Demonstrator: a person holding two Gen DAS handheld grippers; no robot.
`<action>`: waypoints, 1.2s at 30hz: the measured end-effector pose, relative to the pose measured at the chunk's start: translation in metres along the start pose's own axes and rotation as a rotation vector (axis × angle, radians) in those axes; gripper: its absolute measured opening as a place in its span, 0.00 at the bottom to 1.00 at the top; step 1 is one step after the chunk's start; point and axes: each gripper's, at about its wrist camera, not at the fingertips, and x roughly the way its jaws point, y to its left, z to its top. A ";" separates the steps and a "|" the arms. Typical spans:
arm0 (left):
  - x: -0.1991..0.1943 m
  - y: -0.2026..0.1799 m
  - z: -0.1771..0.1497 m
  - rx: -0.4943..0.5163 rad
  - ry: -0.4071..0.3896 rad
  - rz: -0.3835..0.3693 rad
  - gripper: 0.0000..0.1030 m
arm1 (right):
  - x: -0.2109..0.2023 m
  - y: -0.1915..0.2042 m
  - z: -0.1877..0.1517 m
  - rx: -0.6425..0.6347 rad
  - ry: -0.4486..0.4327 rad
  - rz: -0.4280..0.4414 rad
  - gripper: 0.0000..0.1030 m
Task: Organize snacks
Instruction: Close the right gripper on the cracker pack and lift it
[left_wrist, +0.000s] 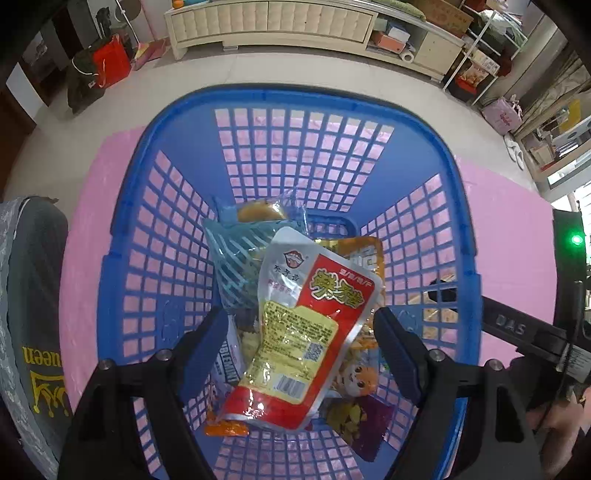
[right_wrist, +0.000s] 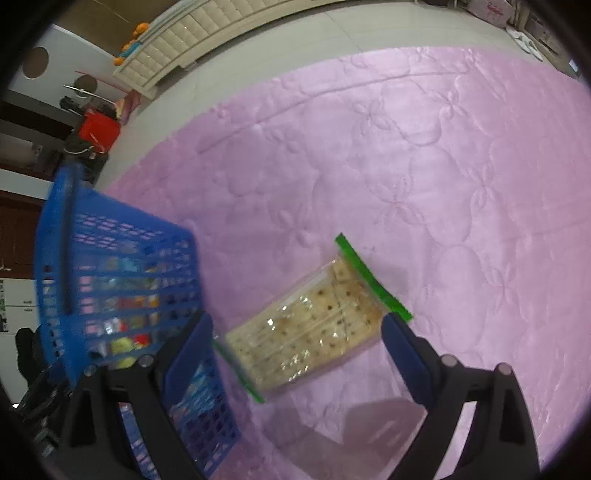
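My right tongs (right_wrist: 297, 332) hang open over the cracker pack (right_wrist: 314, 328) on the pink quilt (right_wrist: 424, 166), its long axis running across the gap. My left tongs (left_wrist: 299, 325), open and empty, point into the blue basket (left_wrist: 458, 221).

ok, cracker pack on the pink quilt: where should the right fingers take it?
Take the cracker pack across its short width at mid-length, coming from above. It lies flat on the quilt, and the open right gripper already straddles it. Avoid the thin green end seals.
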 end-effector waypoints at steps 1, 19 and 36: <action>0.002 -0.001 0.000 0.005 0.002 0.003 0.77 | 0.004 0.000 0.001 -0.005 -0.001 -0.007 0.90; 0.000 0.001 -0.014 0.057 -0.009 -0.024 0.77 | 0.010 -0.018 -0.011 0.048 0.006 -0.163 0.84; -0.008 0.002 -0.033 0.114 -0.036 -0.059 0.77 | 0.020 0.025 -0.017 -0.031 -0.049 -0.249 0.79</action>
